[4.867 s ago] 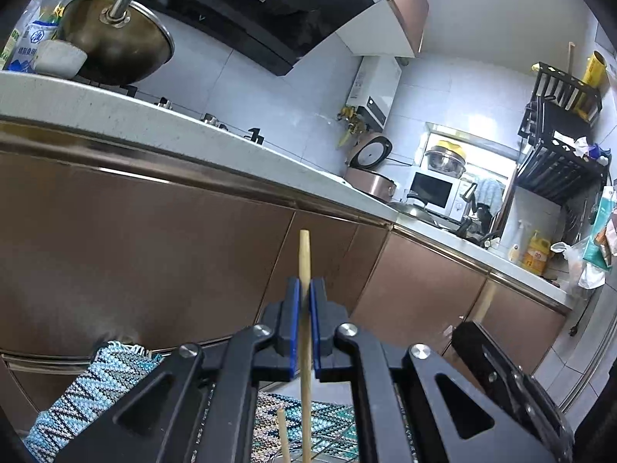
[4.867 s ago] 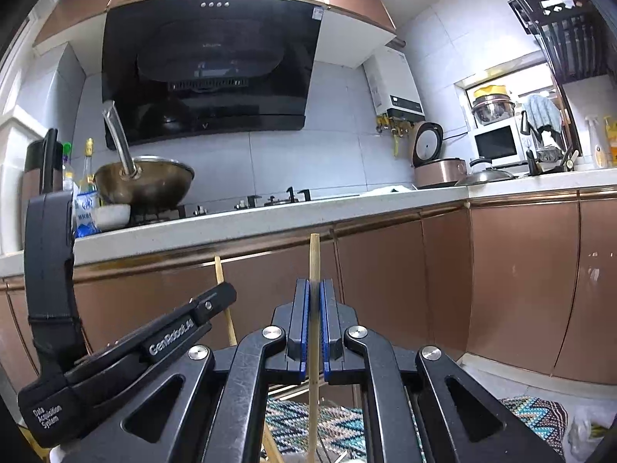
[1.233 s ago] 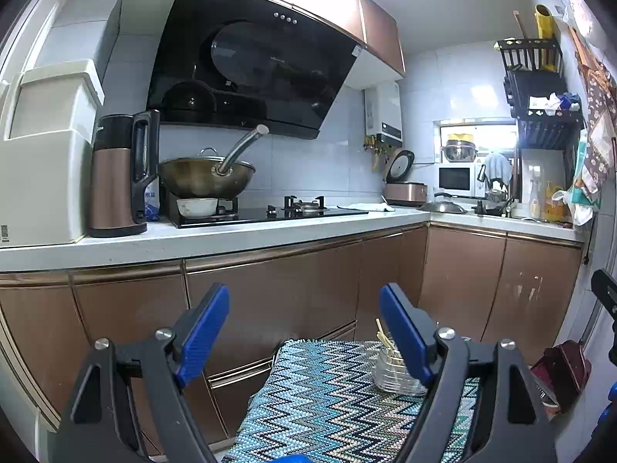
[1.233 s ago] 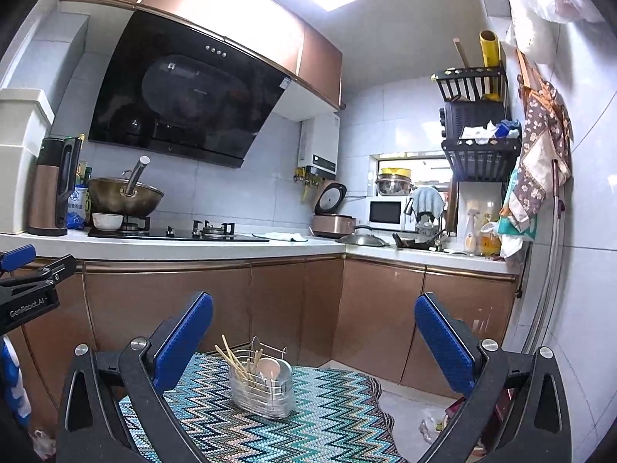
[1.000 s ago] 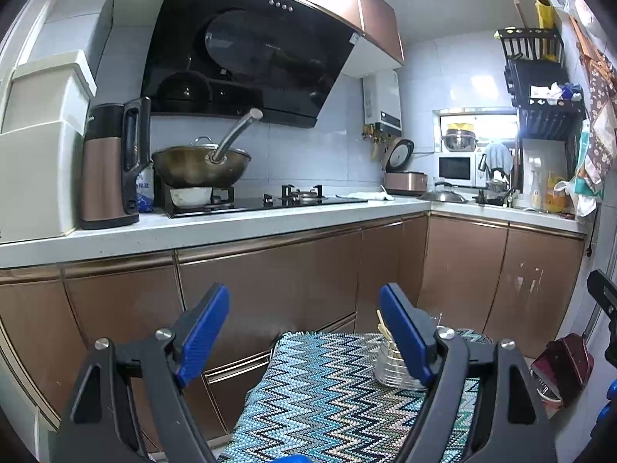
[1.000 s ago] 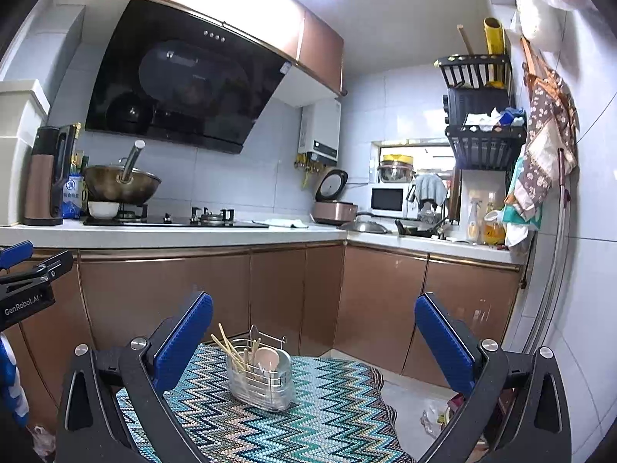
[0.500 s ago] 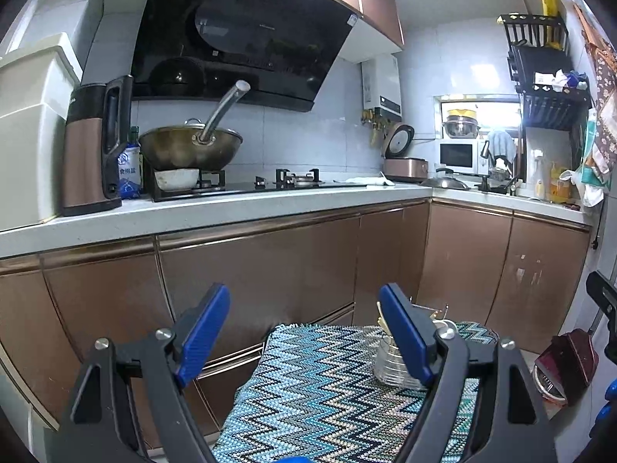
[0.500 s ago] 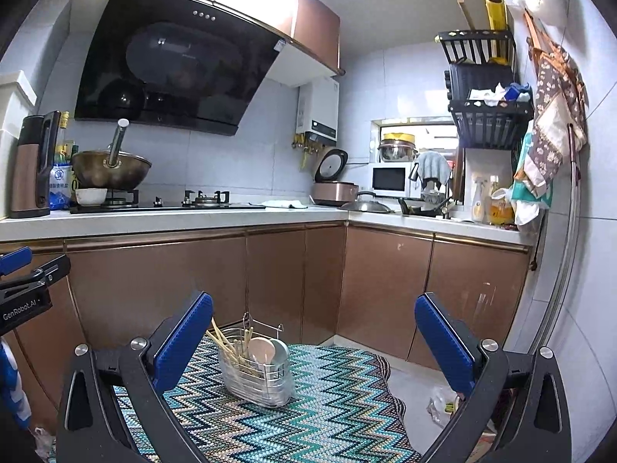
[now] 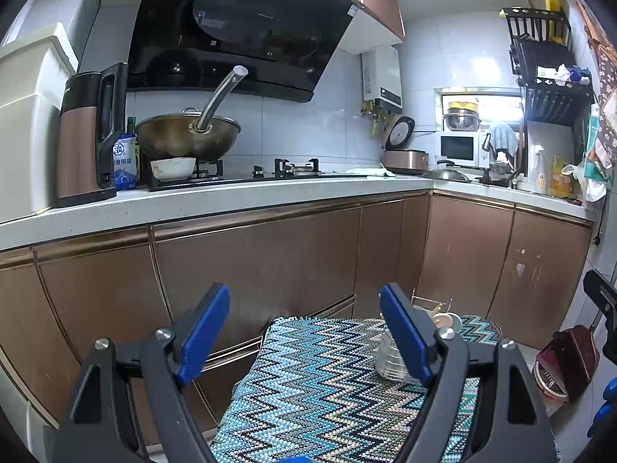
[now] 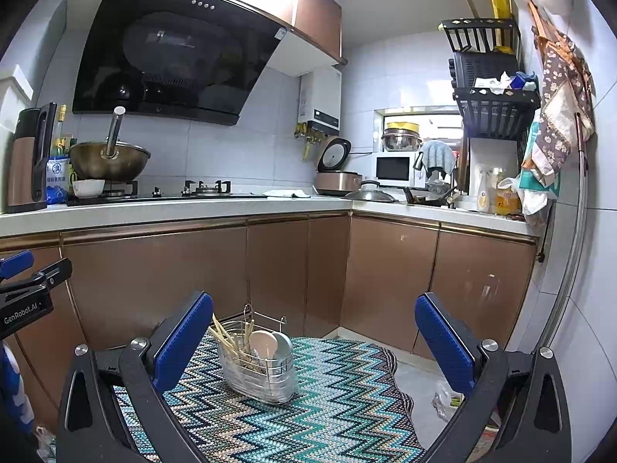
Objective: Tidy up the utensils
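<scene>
A wire utensil caddy [image 10: 259, 370] stands on a table with a zigzag cloth [image 10: 339, 405]. It holds several wooden chopsticks [image 10: 225, 337] at its left end and a pale spoon [image 10: 264, 341] by a metal cup. In the left wrist view the caddy [image 9: 395, 359] is partly hidden behind my right finger. My left gripper [image 9: 304, 332] is open and empty, above the cloth and left of the caddy. My right gripper [image 10: 314, 341] is open wide and empty, held back from the caddy.
Brown cabinets [image 10: 154, 270] under a white counter [image 10: 173, 208] run behind the table. On the counter are a wok [image 10: 110, 162], a kettle [image 10: 31, 162], a rice cooker [image 10: 337, 177] and a microwave [image 10: 395, 169]. Bags [image 10: 447, 395] lie on the floor at right.
About five seconds ago each gripper was shut on a chopstick; now both are open and empty. Over the last second both cameras have tilted slightly, with the caddy a little higher in view.
</scene>
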A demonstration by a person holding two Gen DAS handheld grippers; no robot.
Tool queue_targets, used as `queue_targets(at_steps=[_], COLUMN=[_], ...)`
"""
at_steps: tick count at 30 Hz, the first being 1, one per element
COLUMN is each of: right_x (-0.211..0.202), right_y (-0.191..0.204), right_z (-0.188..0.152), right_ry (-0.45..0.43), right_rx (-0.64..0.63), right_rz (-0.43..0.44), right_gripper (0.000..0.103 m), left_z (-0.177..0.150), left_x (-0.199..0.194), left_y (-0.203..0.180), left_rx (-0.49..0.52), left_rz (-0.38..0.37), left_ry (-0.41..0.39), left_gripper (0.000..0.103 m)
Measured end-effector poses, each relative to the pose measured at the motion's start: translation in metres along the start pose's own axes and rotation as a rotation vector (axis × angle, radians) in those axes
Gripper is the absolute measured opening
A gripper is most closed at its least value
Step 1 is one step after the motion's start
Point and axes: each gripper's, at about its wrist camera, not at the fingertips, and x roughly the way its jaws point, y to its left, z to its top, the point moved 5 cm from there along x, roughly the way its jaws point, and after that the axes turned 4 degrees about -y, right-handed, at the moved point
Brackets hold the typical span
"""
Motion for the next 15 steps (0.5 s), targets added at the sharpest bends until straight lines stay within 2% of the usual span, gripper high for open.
queue_targets(at_steps=[15], right_x=[-0.0058], right_y=[0.0023], right_z=[0.0023], right_ry=[-0.010], right_rx=[-0.003], right_rz=[0.009], right_gripper=[0.103], left_z=[0.0005], left_x=[-0.0068], left_y=[0.0024], left_rx=[-0.002], left_rz=[0.000], left_ry=[-0.010], left_gripper=[0.080])
